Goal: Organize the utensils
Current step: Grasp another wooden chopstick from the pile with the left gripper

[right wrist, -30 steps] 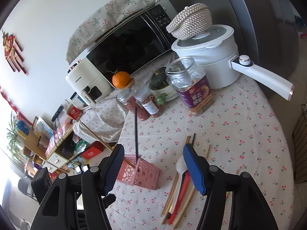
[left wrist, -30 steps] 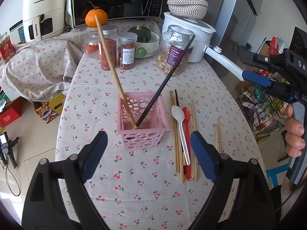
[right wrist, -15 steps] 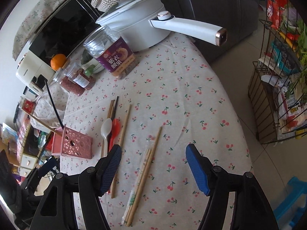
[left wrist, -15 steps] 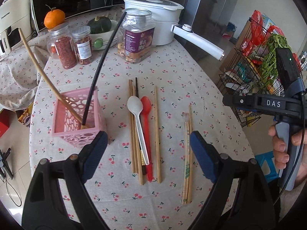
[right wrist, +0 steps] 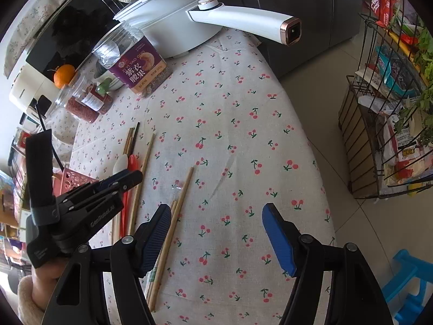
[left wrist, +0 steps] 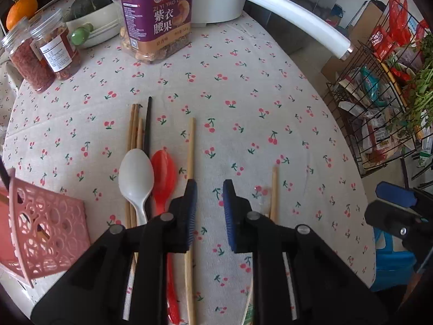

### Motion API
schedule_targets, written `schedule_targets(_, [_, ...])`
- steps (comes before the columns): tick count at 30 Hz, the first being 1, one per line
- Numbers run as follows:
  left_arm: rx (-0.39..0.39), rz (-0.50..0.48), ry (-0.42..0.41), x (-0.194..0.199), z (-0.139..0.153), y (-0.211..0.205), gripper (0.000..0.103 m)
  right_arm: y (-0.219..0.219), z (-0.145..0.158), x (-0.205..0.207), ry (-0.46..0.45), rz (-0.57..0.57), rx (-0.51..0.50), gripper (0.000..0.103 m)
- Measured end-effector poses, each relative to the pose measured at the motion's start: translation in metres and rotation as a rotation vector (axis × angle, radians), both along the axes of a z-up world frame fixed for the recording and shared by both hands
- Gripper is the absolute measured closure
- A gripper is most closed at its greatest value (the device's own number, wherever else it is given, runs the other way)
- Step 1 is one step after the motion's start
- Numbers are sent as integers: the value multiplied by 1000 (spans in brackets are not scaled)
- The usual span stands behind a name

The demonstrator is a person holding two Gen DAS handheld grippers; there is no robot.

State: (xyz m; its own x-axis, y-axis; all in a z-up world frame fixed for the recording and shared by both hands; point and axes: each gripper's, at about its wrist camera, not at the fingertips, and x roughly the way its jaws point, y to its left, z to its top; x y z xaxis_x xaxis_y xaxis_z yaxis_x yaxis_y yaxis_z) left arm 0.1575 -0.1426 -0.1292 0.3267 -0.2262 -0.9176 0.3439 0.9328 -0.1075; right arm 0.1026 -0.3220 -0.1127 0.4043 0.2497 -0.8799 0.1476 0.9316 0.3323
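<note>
Left gripper low over cherry-print cloth, jaws just narrowed to a slim gap, only cloth between the pads, nothing held. Left pad lying over a lone wooden chopstick, which runs on below it toward the near table edge; whether pad touches stick, cannot tell. Just left of that stick: red spoon, then white spoon, side by side, bowls pointing away. Under and behind the spoons, a bundle of wooden chopsticks with one black chopstick along its right side. Pink basket at far left, near table edge, well apart from the gripper.

Right gripper wide apart, empty, hovering over bare cloth. Left pad just beside a pair of wooden chopsticks with a clear wrapper at the lower end; contact not clear. Right pad over plain cloth.

Farther back on table: nut jar, two small jars, white pot with long handle, orange, green squash in a bowl. Wire rack of packets and greens on floor at right, blue stool below it
</note>
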Motion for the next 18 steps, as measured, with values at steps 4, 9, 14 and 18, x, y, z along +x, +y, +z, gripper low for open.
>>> schedule_targets(4, [40,22,18,17,-13,-7,85,2,-3,2,12,32,-12,32])
schedule_targets(9, [74,41,24,27,-23,-10,85,0,-3,5,13,37,-14,32])
schedule_targets(14, [101,30,16,27,-23,-12,88,-2,-4,5,23,28,-20,31])
schedule_targets(18, [128,23,8,25,-21,-14,97,-3,-4,5,27,25,-19,31])
